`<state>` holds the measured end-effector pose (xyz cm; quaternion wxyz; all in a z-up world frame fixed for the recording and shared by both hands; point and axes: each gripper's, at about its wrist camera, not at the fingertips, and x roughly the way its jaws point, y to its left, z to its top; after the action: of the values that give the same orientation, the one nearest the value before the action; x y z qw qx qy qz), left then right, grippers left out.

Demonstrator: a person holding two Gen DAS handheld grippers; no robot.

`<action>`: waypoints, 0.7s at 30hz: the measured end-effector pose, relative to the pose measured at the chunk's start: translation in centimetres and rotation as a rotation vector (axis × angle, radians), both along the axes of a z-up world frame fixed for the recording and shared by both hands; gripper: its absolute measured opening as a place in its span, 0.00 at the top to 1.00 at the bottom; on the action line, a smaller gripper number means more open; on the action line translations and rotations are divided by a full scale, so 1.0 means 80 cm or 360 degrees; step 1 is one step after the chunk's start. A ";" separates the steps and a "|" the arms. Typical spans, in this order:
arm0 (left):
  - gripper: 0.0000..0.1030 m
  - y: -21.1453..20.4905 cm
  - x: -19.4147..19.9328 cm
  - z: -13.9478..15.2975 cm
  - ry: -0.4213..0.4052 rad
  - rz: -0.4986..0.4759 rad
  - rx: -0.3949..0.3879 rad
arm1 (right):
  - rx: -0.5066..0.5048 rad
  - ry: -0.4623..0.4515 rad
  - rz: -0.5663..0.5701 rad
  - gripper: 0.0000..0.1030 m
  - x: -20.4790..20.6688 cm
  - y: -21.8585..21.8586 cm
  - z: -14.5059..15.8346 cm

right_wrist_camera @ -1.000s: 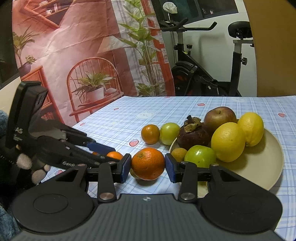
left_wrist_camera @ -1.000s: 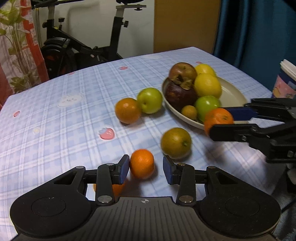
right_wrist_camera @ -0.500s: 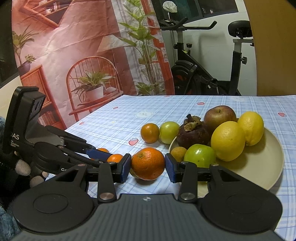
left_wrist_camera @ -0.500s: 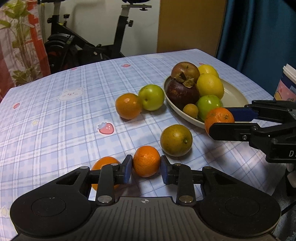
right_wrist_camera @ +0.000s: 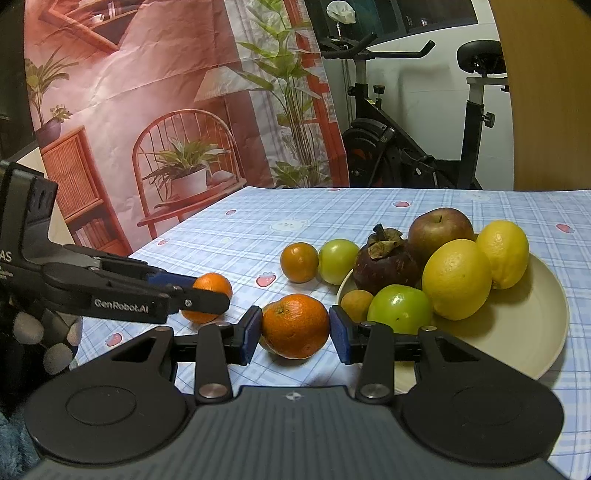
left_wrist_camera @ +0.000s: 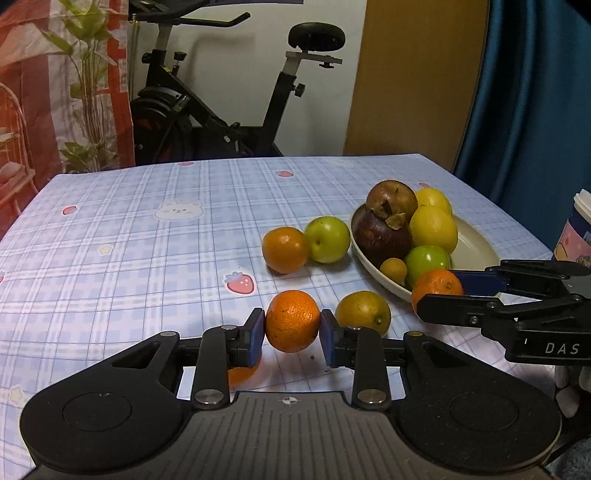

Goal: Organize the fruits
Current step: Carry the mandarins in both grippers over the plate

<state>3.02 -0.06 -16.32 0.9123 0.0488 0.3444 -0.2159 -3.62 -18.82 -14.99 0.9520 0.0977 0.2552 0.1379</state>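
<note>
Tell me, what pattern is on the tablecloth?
The tablecloth has pale blue and white plaid with small strawberries and bunny faces, clearest from the left wrist view.

An exercise bike (left_wrist_camera: 225,107) is standing at upper centre against a white wall (left_wrist_camera: 325,14). A printed backdrop (right_wrist_camera: 147,110) showing a chair and plants is hanging at left. A wooden panel (left_wrist_camera: 413,85) and blue curtain (left_wrist_camera: 535,110) are filling the upper right.

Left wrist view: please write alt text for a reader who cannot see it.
The left tongs grip a small orange between blue pads above a blue checked tablecloth. At right, the right tongs hold another orange beside a plate of mixed fruit; an exercise bike stands behind.
</note>
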 end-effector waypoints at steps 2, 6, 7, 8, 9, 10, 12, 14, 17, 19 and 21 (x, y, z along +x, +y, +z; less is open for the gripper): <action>0.67 0.000 0.000 0.000 0.0000 0.0003 -0.0006 | 0.0003 0.0001 -0.0009 0.58 0.000 -0.002 -0.001; 0.67 -0.006 0.005 0.005 -0.0021 -0.0021 -0.0005 | 0.0002 -0.0026 -0.0052 0.58 -0.001 -0.006 0.002; 0.67 -0.009 0.005 0.006 -0.0029 -0.0032 -0.0001 | -0.0007 -0.0041 -0.0078 0.58 -0.002 -0.007 0.003; 0.67 -0.013 0.007 0.010 -0.0044 -0.0048 0.0004 | -0.0021 -0.0068 -0.0119 0.58 -0.004 -0.009 0.005; 0.67 -0.018 0.009 0.013 -0.0058 -0.0066 0.0008 | -0.0038 -0.0102 -0.0176 0.58 -0.006 -0.013 0.007; 0.67 -0.023 0.011 0.017 -0.0069 -0.0084 0.0005 | -0.0047 -0.0131 -0.0242 0.58 -0.008 -0.020 0.008; 0.67 -0.036 0.016 0.023 -0.0089 -0.0131 -0.0007 | -0.0042 -0.0161 -0.0369 0.58 -0.011 -0.035 0.010; 0.67 -0.056 0.019 0.029 -0.0111 -0.0193 -0.0007 | -0.0031 -0.0160 -0.0497 0.58 -0.011 -0.054 0.009; 0.67 -0.091 0.020 0.032 -0.0139 -0.0307 0.0003 | 0.0023 -0.0131 -0.0644 0.58 -0.010 -0.086 0.002; 0.67 -0.117 0.019 0.031 -0.0156 -0.0394 0.0027 | 0.0037 -0.0122 -0.0715 0.58 -0.008 -0.103 -0.002; 0.67 -0.140 0.015 0.027 -0.0178 -0.0480 0.0070 | 0.0062 -0.0117 -0.0758 0.58 -0.003 -0.119 -0.006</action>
<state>4.26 -11.30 -14.16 0.8860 0.1318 0.2866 -0.3400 -3.84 -28.31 -15.49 0.9643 0.1683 0.1874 -0.0821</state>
